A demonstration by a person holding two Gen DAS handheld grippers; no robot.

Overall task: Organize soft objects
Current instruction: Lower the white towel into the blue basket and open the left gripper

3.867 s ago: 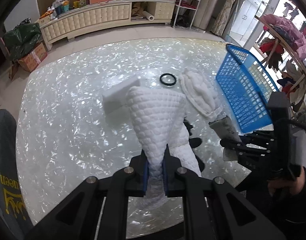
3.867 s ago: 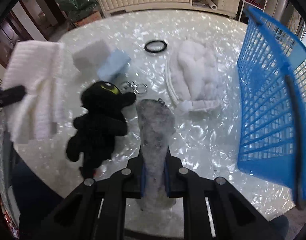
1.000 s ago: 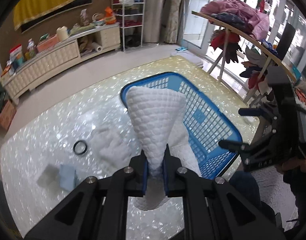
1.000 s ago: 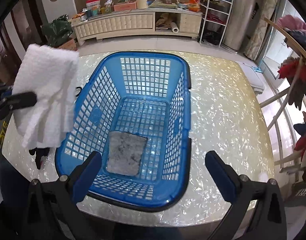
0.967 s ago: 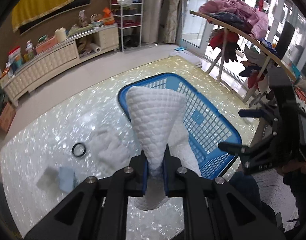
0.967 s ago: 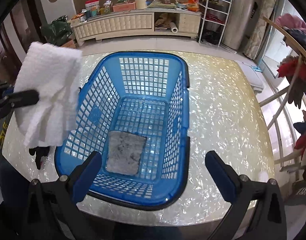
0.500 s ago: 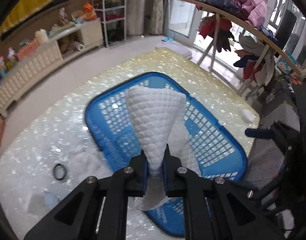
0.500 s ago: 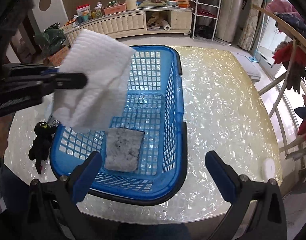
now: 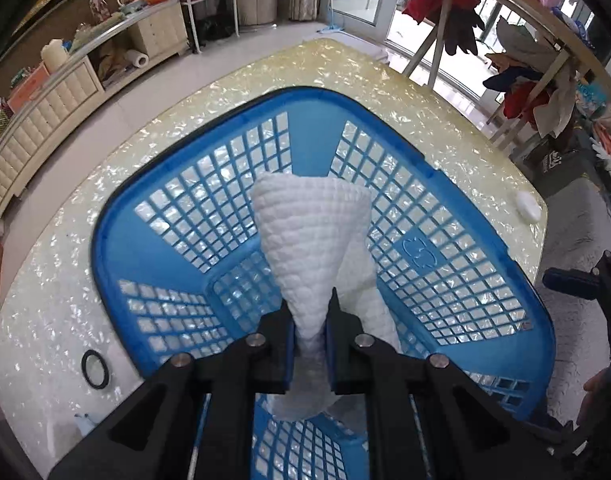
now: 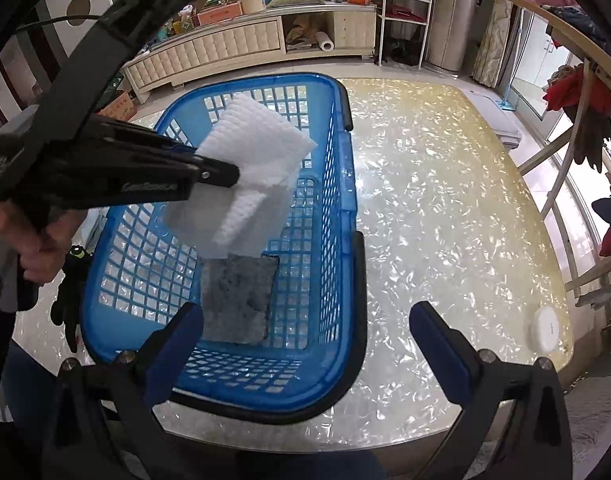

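left gripper (image 9: 310, 316) clamps white cloth (image 9: 313, 240) over blue basket (image 9: 117, 216) | right gripper (image 10: 305, 328) spread wide, empty

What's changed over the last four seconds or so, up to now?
The right gripper let go of the grey cloth, which now lies in the blue basket; its jaws stand open. The left gripper carried the white towel from beside the table's soft things to above the basket. The left grip on the towel is unchanged.
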